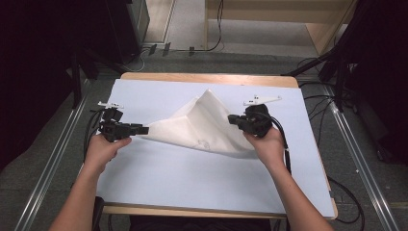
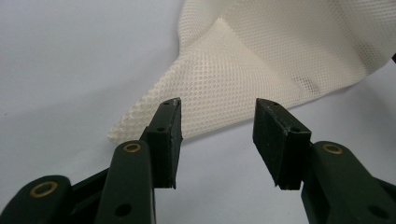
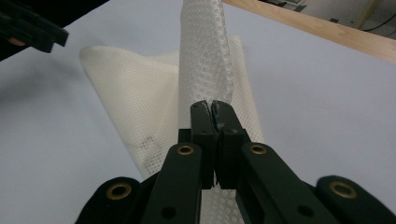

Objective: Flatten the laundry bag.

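A cream mesh cloth point(image 1: 202, 126) lies partly lifted in the middle of the pale blue table top point(image 1: 192, 178). My right gripper point(image 1: 231, 119) is shut on the cloth's right edge and holds it up, so the mesh drapes in a peak. In the right gripper view the jaws are pressed together on the mesh cloth point(image 3: 205, 60), with my right gripper point(image 3: 212, 107) pinching a fold. My left gripper point(image 1: 144, 129) rests low at the cloth's left corner, open. In the left gripper view my left gripper point(image 2: 218, 105) frames the corner of the mesh cloth point(image 2: 224, 70), and the pads do not press on it.
The table has a wooden rim point(image 1: 207, 78) along its far side. Cables point(image 1: 91, 126) trail from both grippers off the table's sides. Dark stands and floor rails flank the table.
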{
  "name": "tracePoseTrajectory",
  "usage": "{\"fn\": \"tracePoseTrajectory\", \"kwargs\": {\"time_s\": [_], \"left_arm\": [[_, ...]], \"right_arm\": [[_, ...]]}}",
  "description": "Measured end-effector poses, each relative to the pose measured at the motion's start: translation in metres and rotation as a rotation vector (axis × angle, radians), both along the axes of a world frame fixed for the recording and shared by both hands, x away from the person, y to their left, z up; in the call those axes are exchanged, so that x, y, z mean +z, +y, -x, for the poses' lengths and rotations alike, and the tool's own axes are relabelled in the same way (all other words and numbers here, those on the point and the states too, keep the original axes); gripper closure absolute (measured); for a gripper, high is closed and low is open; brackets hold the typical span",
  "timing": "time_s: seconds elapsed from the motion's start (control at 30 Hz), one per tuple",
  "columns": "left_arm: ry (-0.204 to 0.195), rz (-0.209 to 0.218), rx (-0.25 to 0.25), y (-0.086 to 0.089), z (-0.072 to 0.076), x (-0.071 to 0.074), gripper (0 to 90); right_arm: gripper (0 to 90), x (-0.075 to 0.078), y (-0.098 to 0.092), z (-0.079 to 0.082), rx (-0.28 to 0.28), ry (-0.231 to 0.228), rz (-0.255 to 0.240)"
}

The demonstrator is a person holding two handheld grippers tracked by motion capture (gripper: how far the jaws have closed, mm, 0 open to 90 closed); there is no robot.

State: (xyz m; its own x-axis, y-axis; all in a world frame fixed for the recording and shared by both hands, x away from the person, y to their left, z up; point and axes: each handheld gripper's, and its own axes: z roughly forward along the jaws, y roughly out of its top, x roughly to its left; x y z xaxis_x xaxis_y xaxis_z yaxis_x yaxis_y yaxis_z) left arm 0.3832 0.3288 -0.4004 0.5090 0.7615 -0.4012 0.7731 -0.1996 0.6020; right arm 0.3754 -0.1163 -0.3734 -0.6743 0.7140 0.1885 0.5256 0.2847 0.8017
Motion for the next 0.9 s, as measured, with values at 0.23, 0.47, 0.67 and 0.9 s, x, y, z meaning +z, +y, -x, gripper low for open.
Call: {"fn": "tracePoseTrajectory", "kwargs": {"time_s": [0.23, 0.47, 0.67, 0.9], "left_arm": [[0.009, -0.01, -0.046, -0.013, 0.003, -0.002, 57.3], [0.004, -0.008, -0.026, -0.009, 0.002, -0.001, 58.8], [-0.017, -0.013, -0.031, -0.014, 0.0, 0.0, 58.2], [-0.044, 0.003, 0.0, -0.011, -0.006, 0.006, 57.2]], "right_arm": [[90.0, -0.009, 0.005, 0.026, 0.048, 0.016, -0.035], [90.0, -0.026, 0.008, 0.052, 0.086, 0.048, -0.032], [89.3, -0.04, 0.007, 0.071, 0.104, 0.083, -0.018], [88.0, -0.049, 0.008, 0.086, 0.125, 0.112, 0.006]]}}
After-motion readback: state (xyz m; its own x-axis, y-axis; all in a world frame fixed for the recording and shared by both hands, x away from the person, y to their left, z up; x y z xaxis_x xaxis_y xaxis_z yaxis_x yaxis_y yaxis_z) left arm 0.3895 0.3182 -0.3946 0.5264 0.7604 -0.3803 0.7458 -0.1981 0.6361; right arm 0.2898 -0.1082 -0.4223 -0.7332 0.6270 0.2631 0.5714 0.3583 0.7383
